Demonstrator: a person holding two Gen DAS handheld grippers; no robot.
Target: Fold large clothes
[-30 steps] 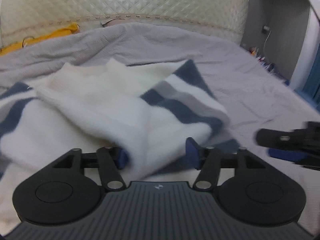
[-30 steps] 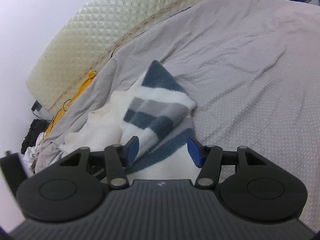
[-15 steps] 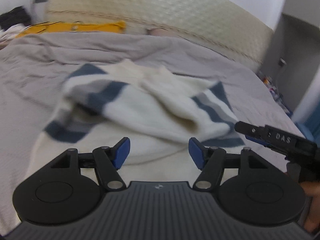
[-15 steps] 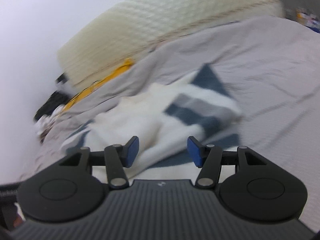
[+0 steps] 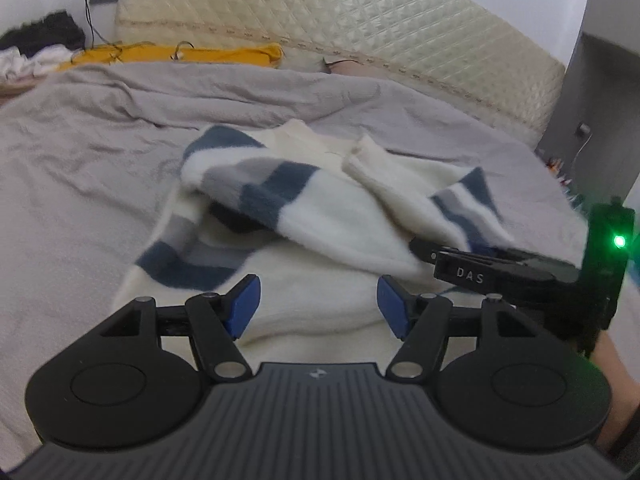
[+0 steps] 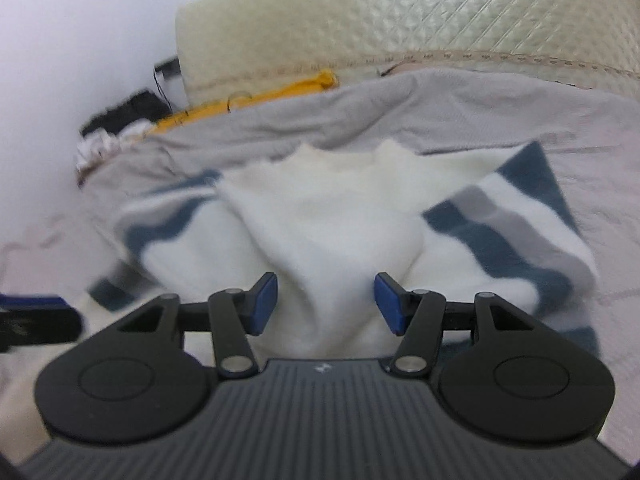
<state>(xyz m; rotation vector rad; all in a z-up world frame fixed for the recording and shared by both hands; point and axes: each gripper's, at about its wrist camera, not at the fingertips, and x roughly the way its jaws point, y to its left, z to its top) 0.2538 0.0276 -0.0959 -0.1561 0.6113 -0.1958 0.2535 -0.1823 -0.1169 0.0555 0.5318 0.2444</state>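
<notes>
Left hand-held gripper (image 5: 318, 306) with blue pads wide apart, nothing pinched, just above the near edge of the sweater (image 5: 320, 216). Right hand-held gripper (image 6: 326, 303) also spread apart, a white fold rising between the pads (image 6: 264, 300) but not squeezed. Fluffy white sweater with blue and grey stripes, sleeves folded in, lying on the grey bed (image 5: 80, 152). Bottom hem hidden under both tools. Right-side view blurry. Behind: cream quilted headboard (image 5: 360, 20), yellow cloth (image 5: 180, 54), dark pile too fuzzy to name.

"DAS" in pale letters on side of right hand-held gripper (image 5: 464, 258); small logo on left body, seemingly unreadable
</notes>
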